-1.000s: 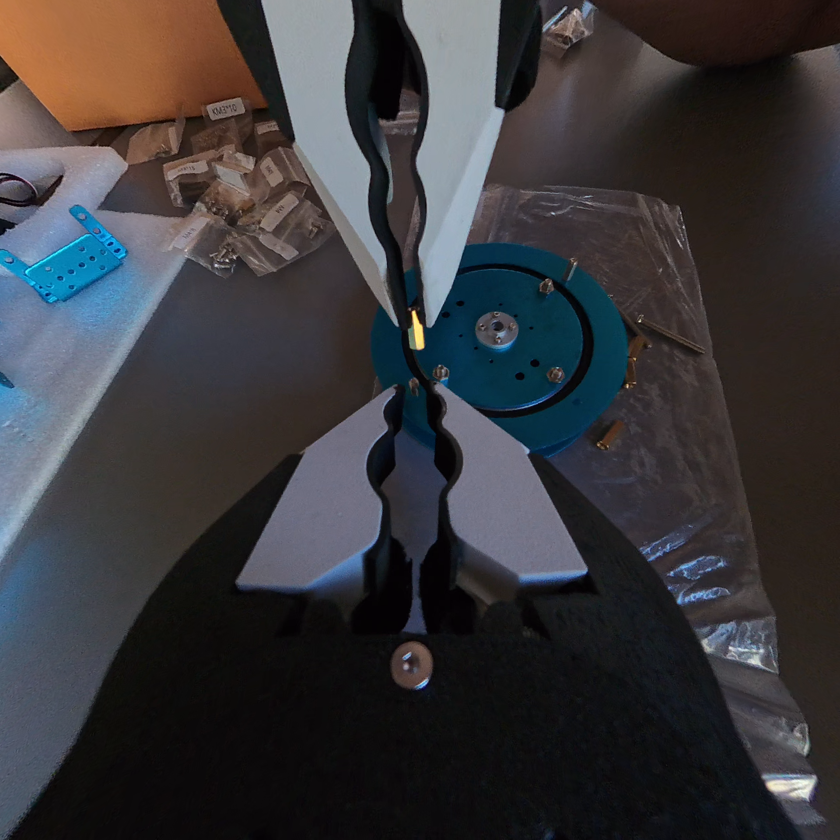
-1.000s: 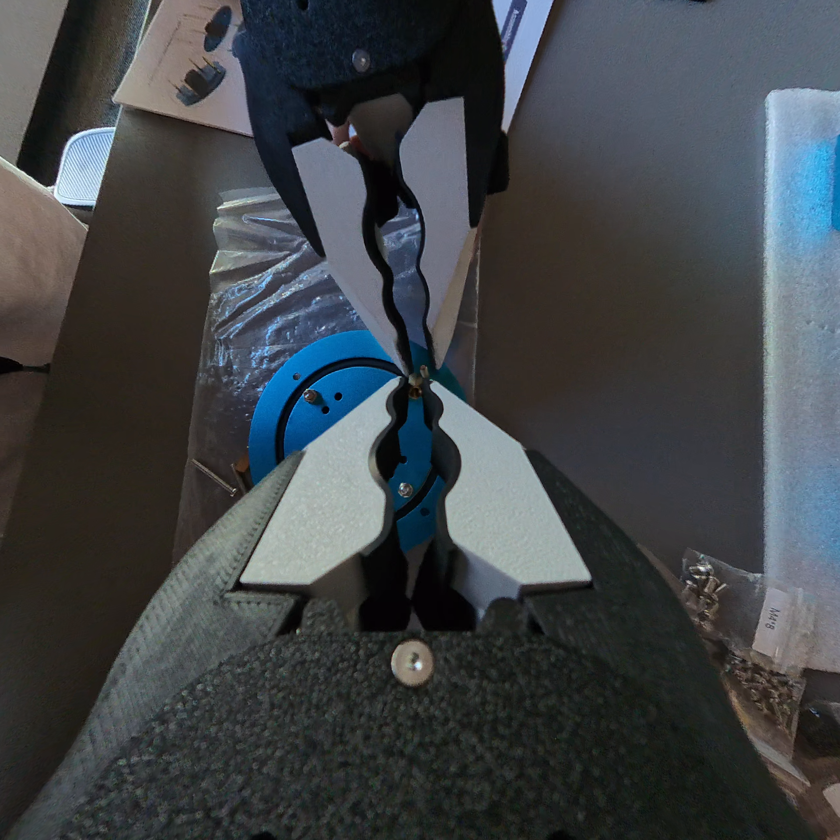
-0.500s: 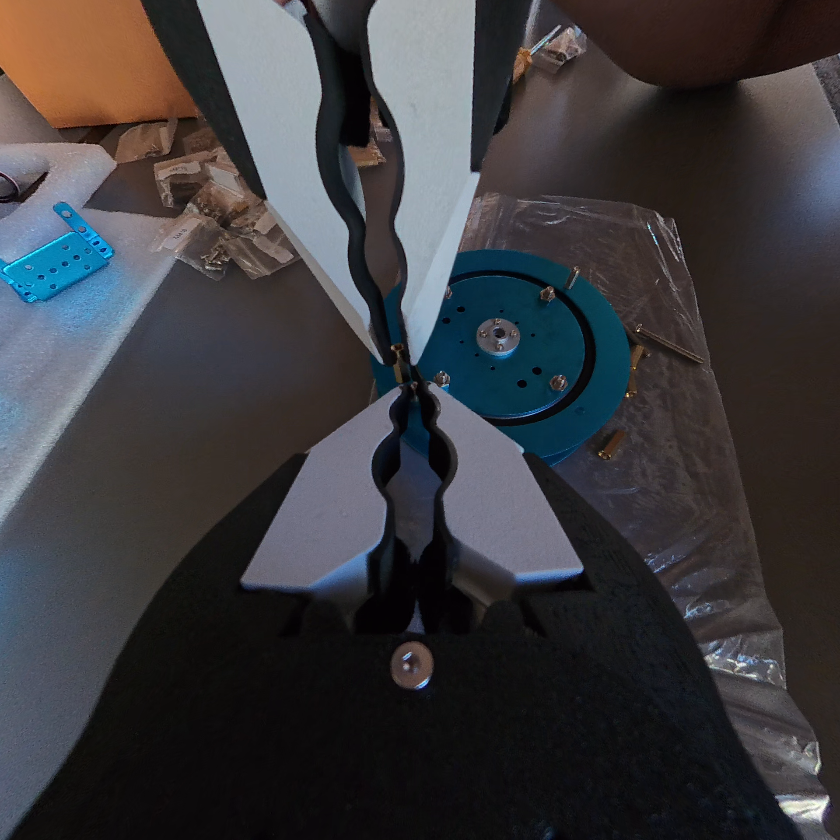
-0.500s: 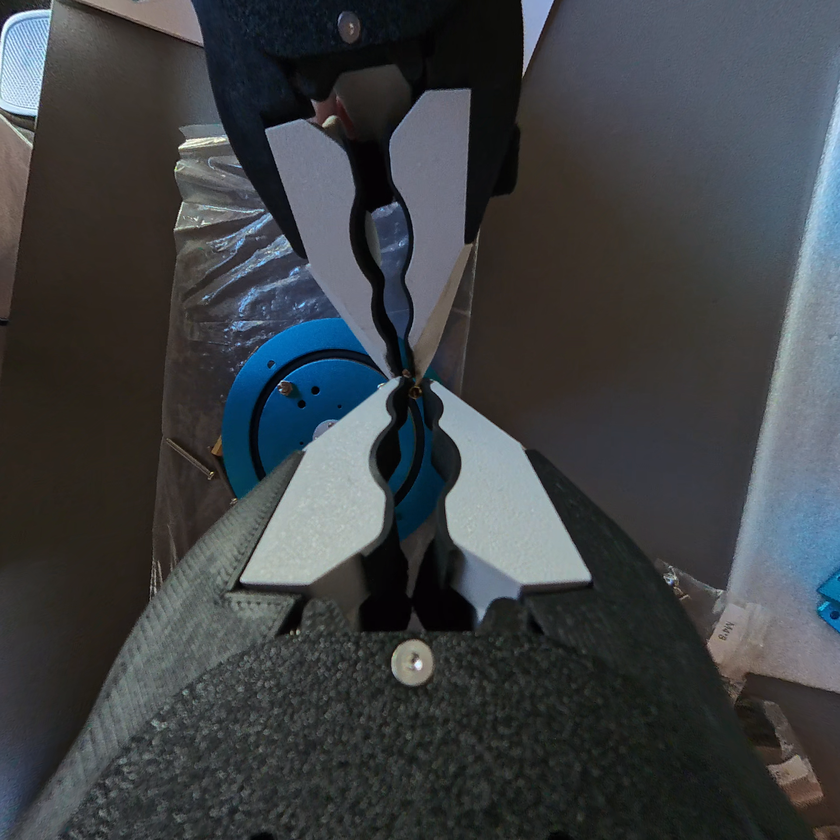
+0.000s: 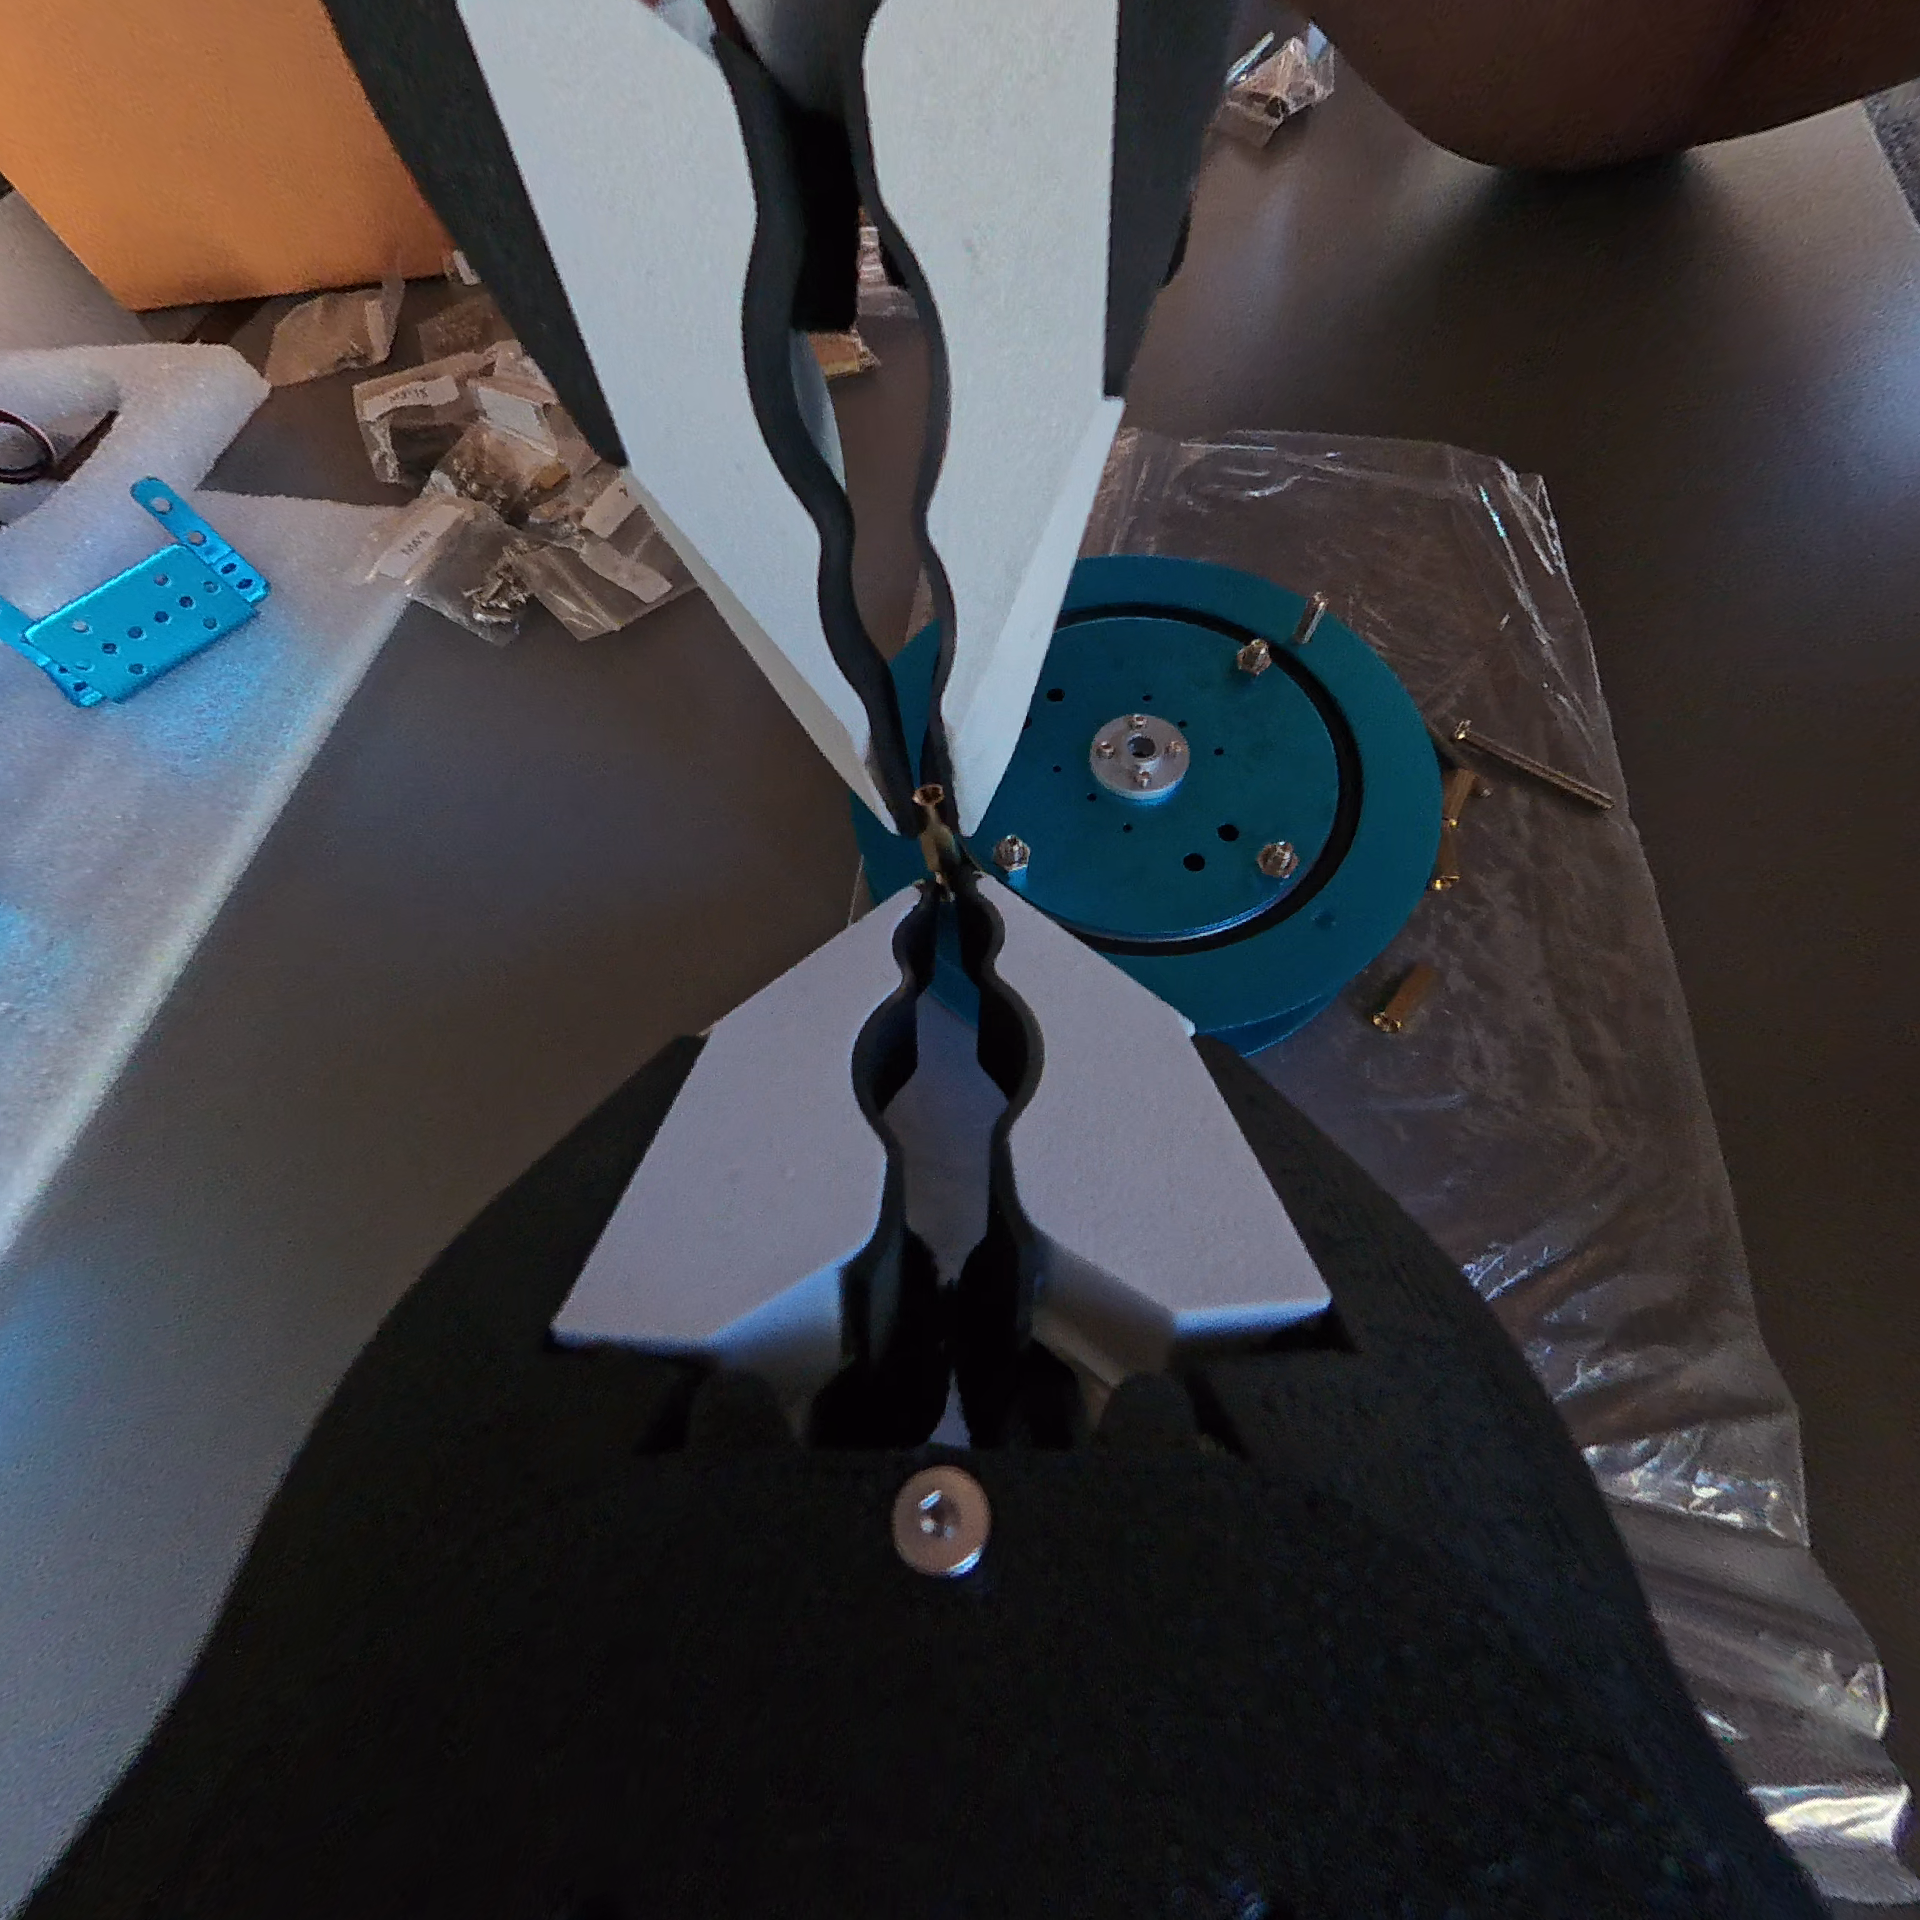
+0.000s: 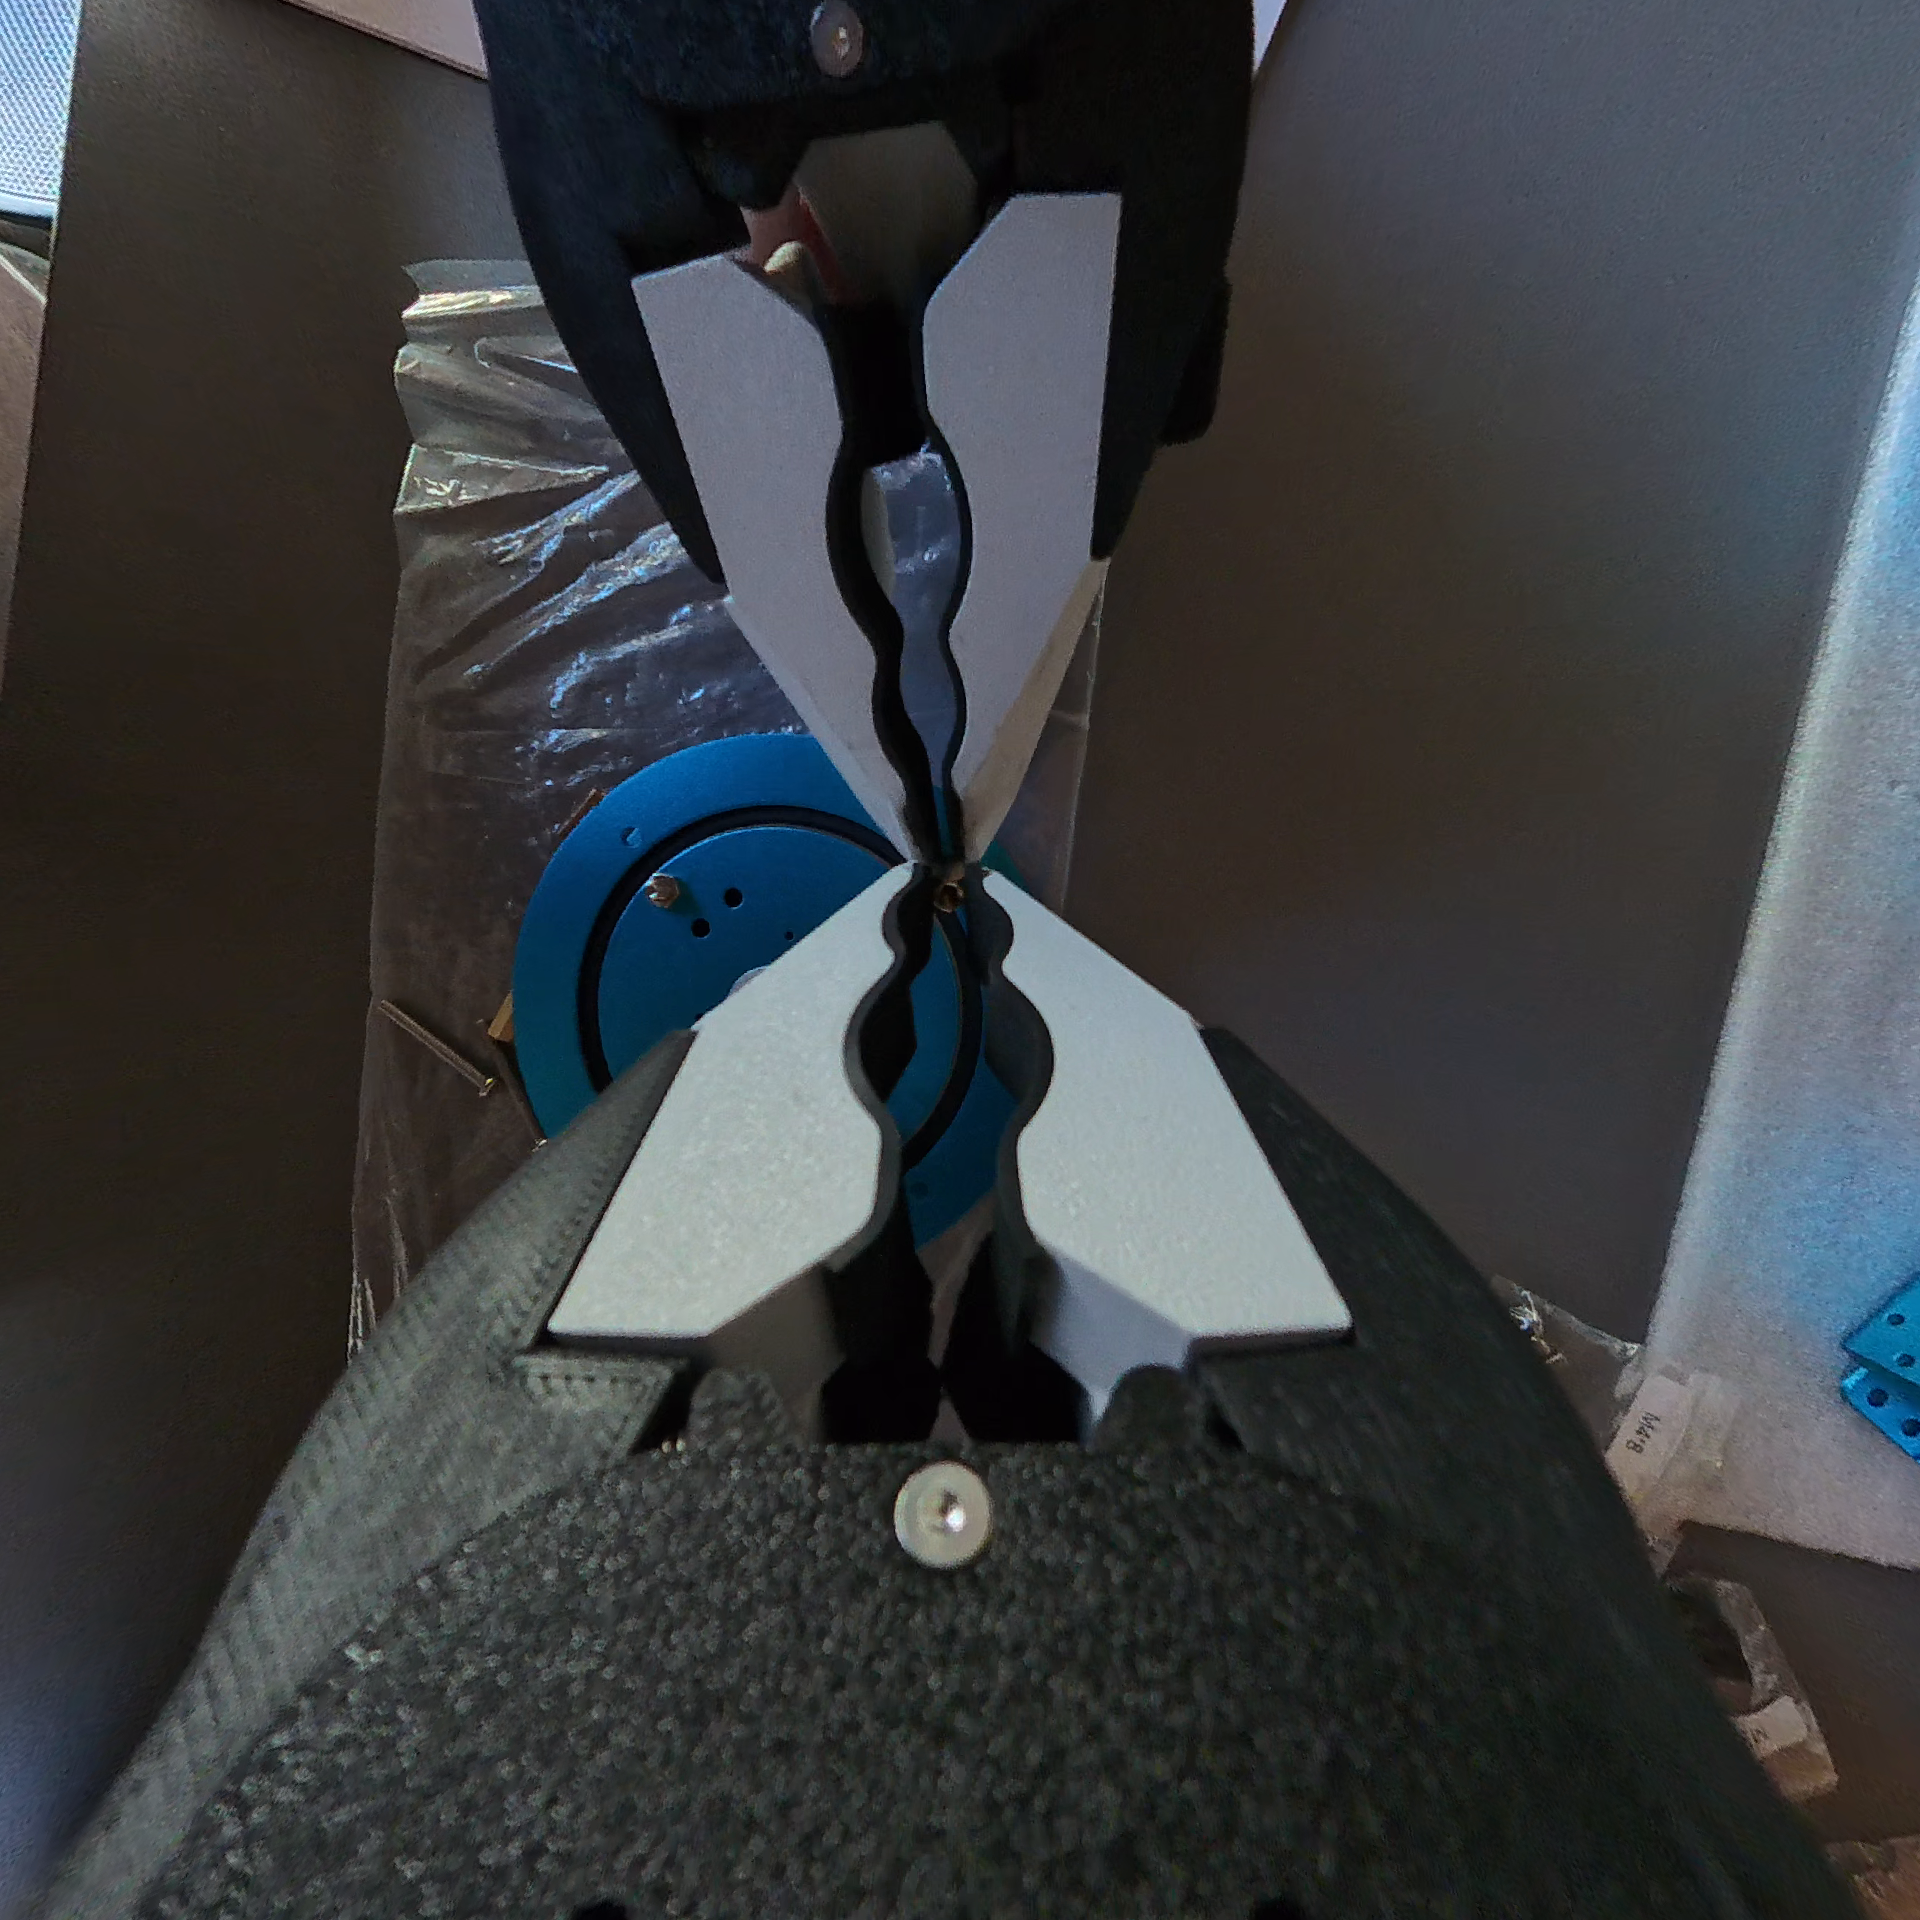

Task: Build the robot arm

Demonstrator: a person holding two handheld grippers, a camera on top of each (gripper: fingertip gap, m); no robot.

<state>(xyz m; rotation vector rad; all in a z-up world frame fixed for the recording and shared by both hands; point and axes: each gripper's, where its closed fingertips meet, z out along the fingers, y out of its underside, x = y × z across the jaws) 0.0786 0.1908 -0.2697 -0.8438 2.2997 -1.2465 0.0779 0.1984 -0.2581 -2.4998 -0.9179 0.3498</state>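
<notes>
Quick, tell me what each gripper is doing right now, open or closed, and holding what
Left gripper: shut on the lower end of a small brass standoff.
Right gripper: shut on the same standoff's other end.

Assembly workbench: bagged screws, blue metal parts.

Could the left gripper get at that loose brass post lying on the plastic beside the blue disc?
Probably not right away: the left gripper is shut on a small brass piece. The loose brass post itself lies uncovered beside the blue disc.
</notes>
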